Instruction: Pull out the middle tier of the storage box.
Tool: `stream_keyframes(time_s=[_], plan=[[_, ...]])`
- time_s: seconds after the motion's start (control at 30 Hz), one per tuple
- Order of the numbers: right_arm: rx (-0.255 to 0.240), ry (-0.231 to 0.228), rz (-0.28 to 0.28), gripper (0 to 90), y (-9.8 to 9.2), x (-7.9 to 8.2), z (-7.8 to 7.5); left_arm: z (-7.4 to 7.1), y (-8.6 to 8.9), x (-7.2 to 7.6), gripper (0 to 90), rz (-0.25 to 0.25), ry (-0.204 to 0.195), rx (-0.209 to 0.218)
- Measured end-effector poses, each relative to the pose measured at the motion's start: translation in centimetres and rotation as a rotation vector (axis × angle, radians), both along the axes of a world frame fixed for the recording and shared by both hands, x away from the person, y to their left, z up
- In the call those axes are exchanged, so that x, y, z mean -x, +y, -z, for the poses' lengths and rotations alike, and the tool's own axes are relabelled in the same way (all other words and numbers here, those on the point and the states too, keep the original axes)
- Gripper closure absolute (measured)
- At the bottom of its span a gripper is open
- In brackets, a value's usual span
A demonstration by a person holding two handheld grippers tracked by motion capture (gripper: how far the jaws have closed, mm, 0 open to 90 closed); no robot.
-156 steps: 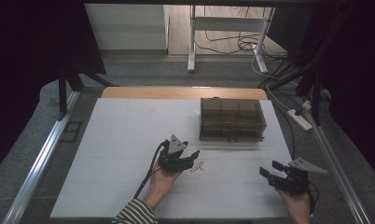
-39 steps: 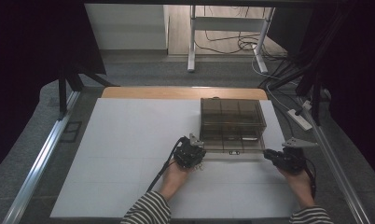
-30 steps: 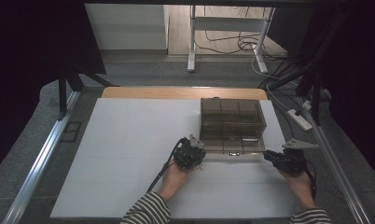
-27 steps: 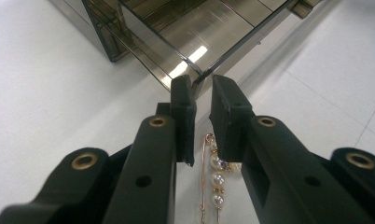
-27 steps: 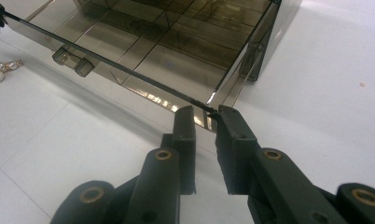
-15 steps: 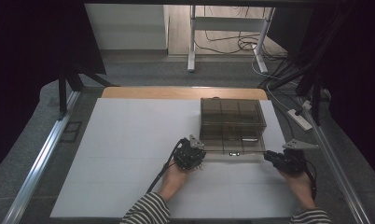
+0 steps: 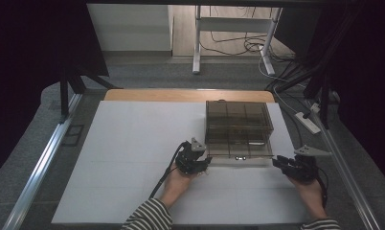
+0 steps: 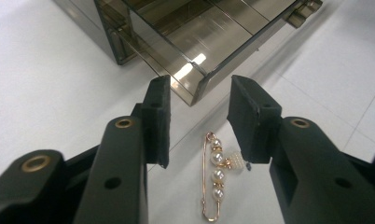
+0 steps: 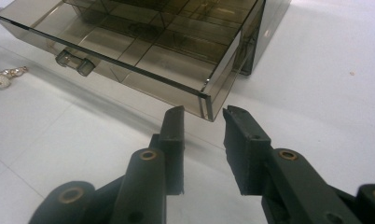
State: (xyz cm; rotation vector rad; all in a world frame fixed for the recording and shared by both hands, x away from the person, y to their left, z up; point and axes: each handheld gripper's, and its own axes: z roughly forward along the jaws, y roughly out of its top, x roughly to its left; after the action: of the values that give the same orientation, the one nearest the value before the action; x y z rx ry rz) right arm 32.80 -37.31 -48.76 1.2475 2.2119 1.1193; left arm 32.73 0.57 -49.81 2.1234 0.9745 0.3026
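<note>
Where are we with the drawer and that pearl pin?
Done: the drawer of the smoked box stands pulled out. In hand: nothing; the left gripper and right gripper have just been opening at the drawer's front corners, with nothing between the jaws. Left: the pearl pin lies on the white table, presumably to go into a compartment.

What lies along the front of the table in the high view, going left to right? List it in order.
Left gripper → pearl brooch → open drawer of the smoky organizer box → right gripper.
</note>
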Motion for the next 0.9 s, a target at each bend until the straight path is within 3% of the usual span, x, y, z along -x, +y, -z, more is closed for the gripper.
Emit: stream_keyframes(time_s=[0.4,0.9], plan=[[-0.021,-0.008,0.021,61.5,0.1,1.1,-0.1,-0.6,1.9,0.9,50.8,-0.023,-0.014,0.019],[-0.031,-0.025,0.031,53.8,0.7,2.6,0.0,-0.9,4.7,2.2,46.9,-0.046,-0.034,0.032]])
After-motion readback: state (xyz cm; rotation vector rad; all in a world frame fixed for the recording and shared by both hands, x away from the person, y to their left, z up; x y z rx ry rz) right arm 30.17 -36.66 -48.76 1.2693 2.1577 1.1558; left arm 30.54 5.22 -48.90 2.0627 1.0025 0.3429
